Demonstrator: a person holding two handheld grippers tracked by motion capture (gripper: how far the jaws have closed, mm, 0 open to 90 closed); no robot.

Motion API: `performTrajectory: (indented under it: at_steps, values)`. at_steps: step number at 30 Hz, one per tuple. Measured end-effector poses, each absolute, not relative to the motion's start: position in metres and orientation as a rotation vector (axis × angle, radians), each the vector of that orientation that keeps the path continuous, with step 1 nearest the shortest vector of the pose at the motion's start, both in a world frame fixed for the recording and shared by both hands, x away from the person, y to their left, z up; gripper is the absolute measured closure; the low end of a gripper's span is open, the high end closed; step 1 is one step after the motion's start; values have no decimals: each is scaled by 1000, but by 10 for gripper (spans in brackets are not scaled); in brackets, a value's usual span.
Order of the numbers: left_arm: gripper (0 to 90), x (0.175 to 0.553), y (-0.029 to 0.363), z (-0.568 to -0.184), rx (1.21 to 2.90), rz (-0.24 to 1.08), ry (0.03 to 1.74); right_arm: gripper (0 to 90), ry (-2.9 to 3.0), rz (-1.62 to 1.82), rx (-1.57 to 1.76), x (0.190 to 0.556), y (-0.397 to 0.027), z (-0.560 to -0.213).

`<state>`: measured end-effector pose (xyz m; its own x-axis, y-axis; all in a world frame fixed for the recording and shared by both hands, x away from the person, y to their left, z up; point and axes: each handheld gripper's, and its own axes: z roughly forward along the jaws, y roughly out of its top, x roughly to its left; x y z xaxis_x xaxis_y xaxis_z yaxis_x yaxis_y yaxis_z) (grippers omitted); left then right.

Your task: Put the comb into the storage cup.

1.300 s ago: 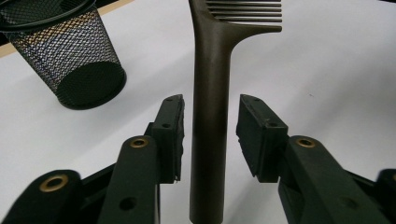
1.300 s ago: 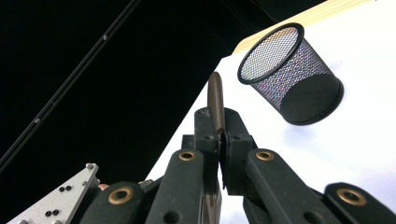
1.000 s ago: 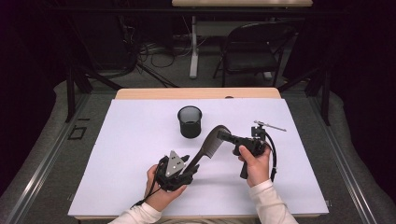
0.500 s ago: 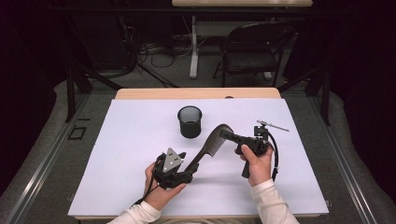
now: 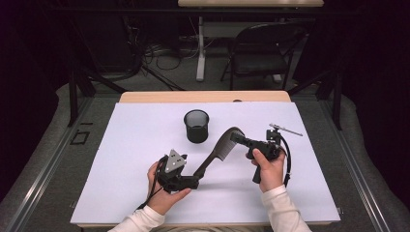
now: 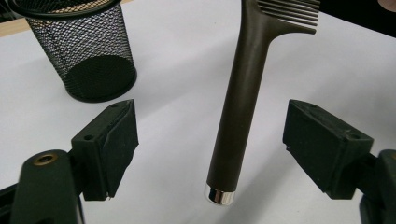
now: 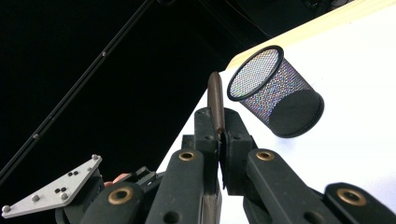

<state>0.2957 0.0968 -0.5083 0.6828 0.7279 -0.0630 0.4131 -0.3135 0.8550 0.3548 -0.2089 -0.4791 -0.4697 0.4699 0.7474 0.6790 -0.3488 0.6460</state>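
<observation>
A dark brown comb (image 5: 216, 153) hangs slanted above the white table, teeth end up. My right gripper (image 5: 236, 137) is shut on that teeth end; in the right gripper view the comb (image 7: 215, 100) sticks out edge-on from my right gripper (image 7: 219, 127). My left gripper (image 5: 194, 181) sits low by the handle's end. In the left gripper view my left gripper (image 6: 212, 107) is open, and the comb's handle (image 6: 237, 116) with its silver cap stands between the pads (image 6: 112, 140) without touching either. A black mesh cup (image 5: 197, 125) stands upright behind the comb.
The white table cover (image 5: 125, 145) spreads wide to the left and right of both hands. The mesh cup (image 6: 81, 51) is close ahead and left of the left jaws. A thin metal rod (image 5: 286, 129) projects from the right gripper. A chair (image 5: 261, 50) stands beyond the table.
The left hand and its gripper have shifted slightly left. The comb and the right gripper stay almost where they were.
</observation>
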Motion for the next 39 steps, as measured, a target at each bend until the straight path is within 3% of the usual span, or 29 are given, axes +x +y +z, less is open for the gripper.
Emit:
performTrajectory:
  at_steps: [6, 13, 21, 39]
  values:
    - [136, 300, 101, -506, 1942, 440, 926, 875, -1686, -1937, -1520, 355, -209, -480]
    - [0, 308, 109, -502, 1930, 427, 949, 875, -1693, -1926, -1523, 355, -210, -479]
    - [0, 313, 119, -498, 1917, 390, 971, 875, -1691, -1933, -1521, 355, -211, -478]
    - [0, 326, 139, -498, 1930, 490, 980, 874, -1698, -1952, -1525, 354, -214, -477]
